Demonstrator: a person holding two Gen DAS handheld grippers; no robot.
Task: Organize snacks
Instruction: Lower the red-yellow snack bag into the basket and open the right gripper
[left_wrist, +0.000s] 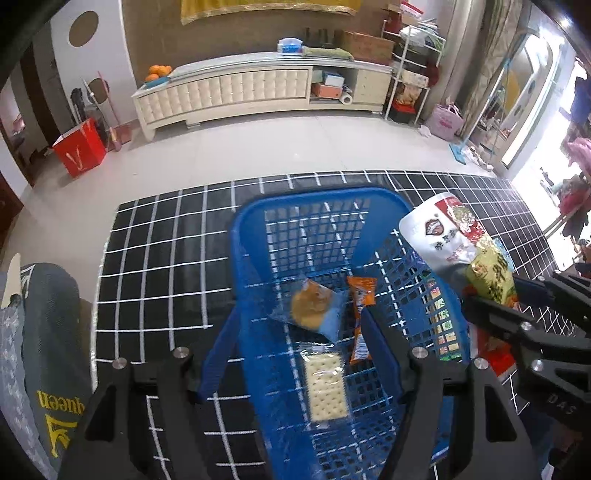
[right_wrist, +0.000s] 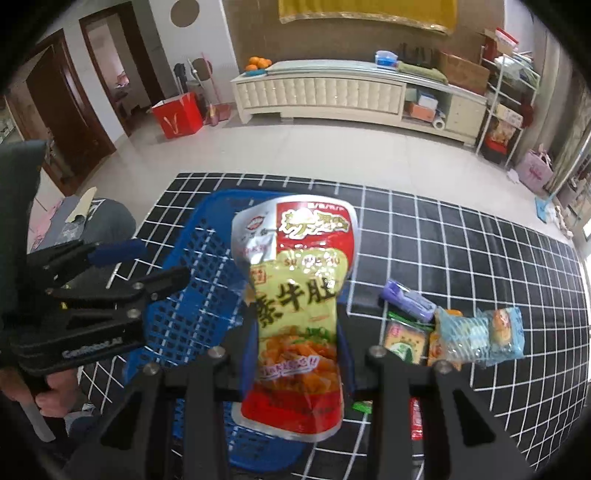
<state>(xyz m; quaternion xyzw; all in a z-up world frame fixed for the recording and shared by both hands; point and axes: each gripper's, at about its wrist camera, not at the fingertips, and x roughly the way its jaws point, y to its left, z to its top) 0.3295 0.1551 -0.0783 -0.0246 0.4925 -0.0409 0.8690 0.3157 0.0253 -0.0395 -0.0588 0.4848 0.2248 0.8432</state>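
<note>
The snacks are split between two places, so the sorting looks partly done; three packets already lie on the floor of the blue basket (left_wrist: 251, 258), namely a round cake in a clear wrapper (left_wrist: 312, 308), an orange sachet (left_wrist: 360, 314) just beside it, and a pack of pale crackers (left_wrist: 325, 386) nearer the camera; a fourth item, the large red and yellow pouch (right_wrist: 299, 317), hangs upright over the basket's right-hand rim, pinched at its lower half by the right gripper (right_wrist: 295, 369), whose jaws press against its sides; by my reading that pouch is the step in hand, carried over but not yet let go; the left gripper (left_wrist: 295, 373) hovers above the basket with its jaws spread and nothing between the pads, the crackers lying below them in the gap rather than held; outside the basket, on the black checked mat (right_wrist: 461, 236), a small heap is still waiting to the right, with a purple packet (right_wrist: 408, 301), a green and yellow packet (right_wrist: 402, 341) and a pale blue wrapped cake (right_wrist: 487, 332) close together and partly overlapping, plus a red wrapper (right_wrist: 416, 421) half hidden by the right gripper's frame; so roughly half of what shows remains to be moved, and how many pieces the heap holds I cannot tell.
</note>
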